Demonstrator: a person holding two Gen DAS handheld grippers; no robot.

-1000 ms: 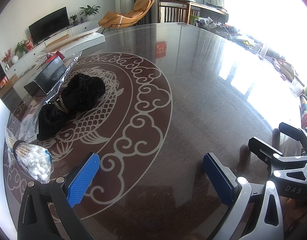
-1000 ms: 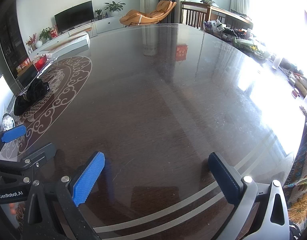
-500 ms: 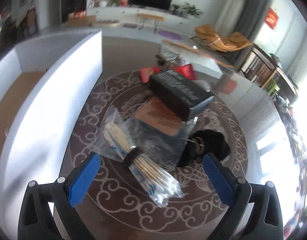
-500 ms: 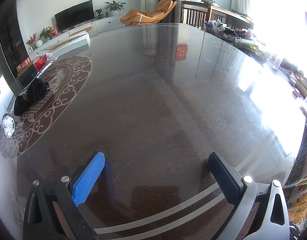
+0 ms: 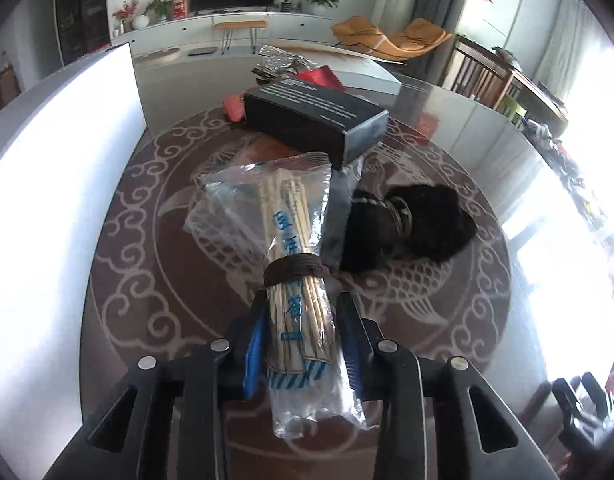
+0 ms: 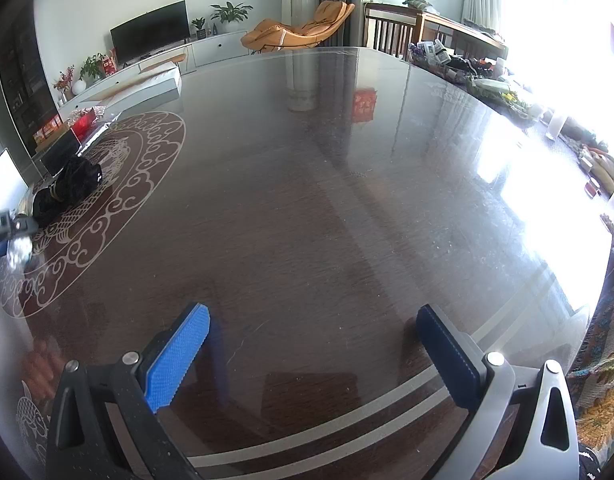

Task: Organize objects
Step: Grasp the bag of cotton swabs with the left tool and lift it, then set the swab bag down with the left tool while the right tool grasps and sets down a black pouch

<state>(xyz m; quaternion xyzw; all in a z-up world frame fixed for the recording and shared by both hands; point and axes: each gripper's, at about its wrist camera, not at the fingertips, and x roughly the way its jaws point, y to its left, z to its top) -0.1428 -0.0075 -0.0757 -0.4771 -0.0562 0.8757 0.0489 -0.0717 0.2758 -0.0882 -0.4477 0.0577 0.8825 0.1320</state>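
My left gripper is shut on a clear plastic bag of cotton swabs, bound by a dark band, at the near end of the bag. Beyond it lie a black fabric bundle and a black box on the patterned part of the glass table. My right gripper is open and empty over bare table. In the right wrist view the fabric bundle and the left gripper show at the far left.
A red packet and a crinkled foil bag lie behind the box. A white panel stands at the table's left edge. Clutter lines the far right edge of the table.
My left gripper has swung left to the pile, moved in over the swab bag and closed on it. The right gripper has not moved.
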